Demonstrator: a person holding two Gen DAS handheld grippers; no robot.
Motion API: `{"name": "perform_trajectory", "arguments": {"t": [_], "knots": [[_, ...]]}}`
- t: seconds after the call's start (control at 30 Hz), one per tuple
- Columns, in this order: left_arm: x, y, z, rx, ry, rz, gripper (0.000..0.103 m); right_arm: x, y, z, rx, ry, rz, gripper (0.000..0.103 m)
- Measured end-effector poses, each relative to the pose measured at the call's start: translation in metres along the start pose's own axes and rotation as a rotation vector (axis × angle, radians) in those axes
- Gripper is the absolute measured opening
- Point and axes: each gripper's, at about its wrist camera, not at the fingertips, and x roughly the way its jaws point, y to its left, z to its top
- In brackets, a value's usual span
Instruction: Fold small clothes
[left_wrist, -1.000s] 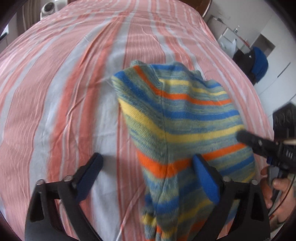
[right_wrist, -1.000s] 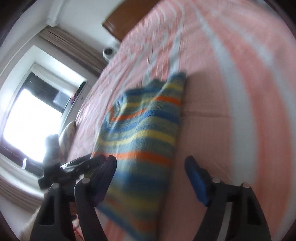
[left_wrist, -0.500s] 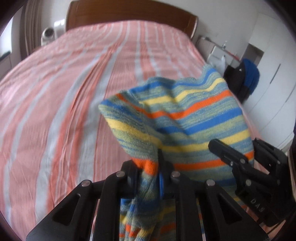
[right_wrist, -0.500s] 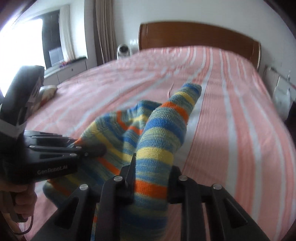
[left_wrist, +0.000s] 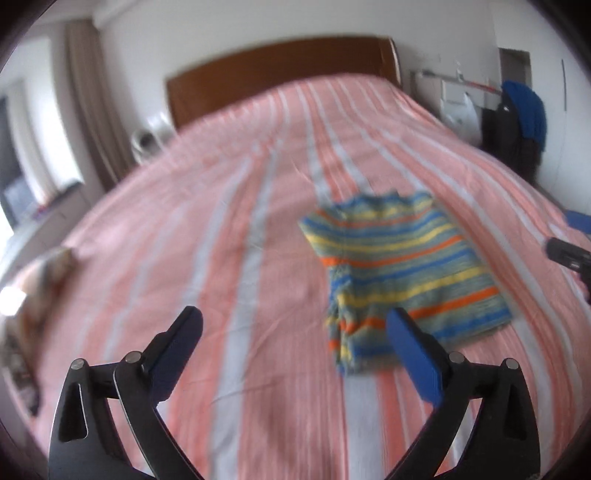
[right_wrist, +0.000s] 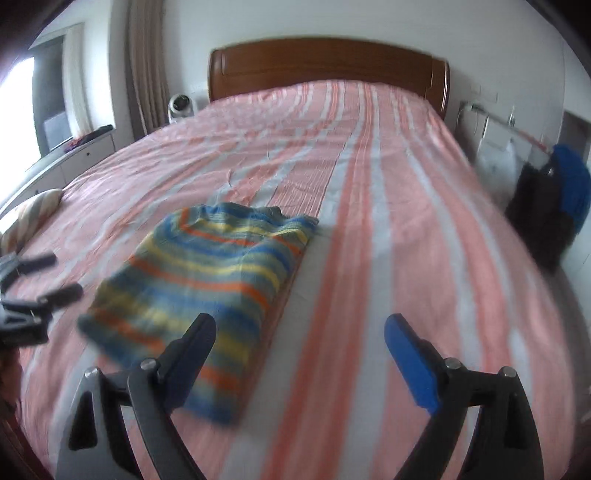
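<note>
A small knitted garment with blue, yellow, orange and green stripes (left_wrist: 399, 273) lies folded flat on the pink striped bedspread (left_wrist: 236, 229). My left gripper (left_wrist: 295, 336) is open and empty, above the bed to the garment's near left. My right gripper (right_wrist: 299, 339) is open and empty, just in front of the garment (right_wrist: 207, 277), its left finger over the near edge. The right gripper's fingertips show at the right edge of the left wrist view (left_wrist: 570, 236); the left gripper shows at the left edge of the right wrist view (right_wrist: 33, 288).
A wooden headboard (right_wrist: 325, 66) stands at the far end of the bed. A striped pillow (right_wrist: 29, 214) lies at the left edge. A small fan (right_wrist: 179, 105) and drawers (right_wrist: 74, 155) stand on the left. Dark and blue clothing (right_wrist: 554, 206) hangs at the right.
Both grippers were shut on the garment and held it up half a second ago. Now both are open and drawn back, and the garment lies folded on the bed.
</note>
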Motion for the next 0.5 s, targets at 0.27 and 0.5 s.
{"name": "perform_trajectory", "arguments": {"t": [0.27, 0.5], "knots": [[-0.085, -0.008, 0.011, -0.105, -0.066, 0.066, 0.103, -0.113, -0.012, -0.010, 0.143, -0.196, 0.046, 0.103], [-0.099, -0.019, -0.010, -0.111, 0.053, 0.083, 0.103, -0.138, 0.001, -0.025, 0.150, -0.102, 0.075, 0.103]]}}
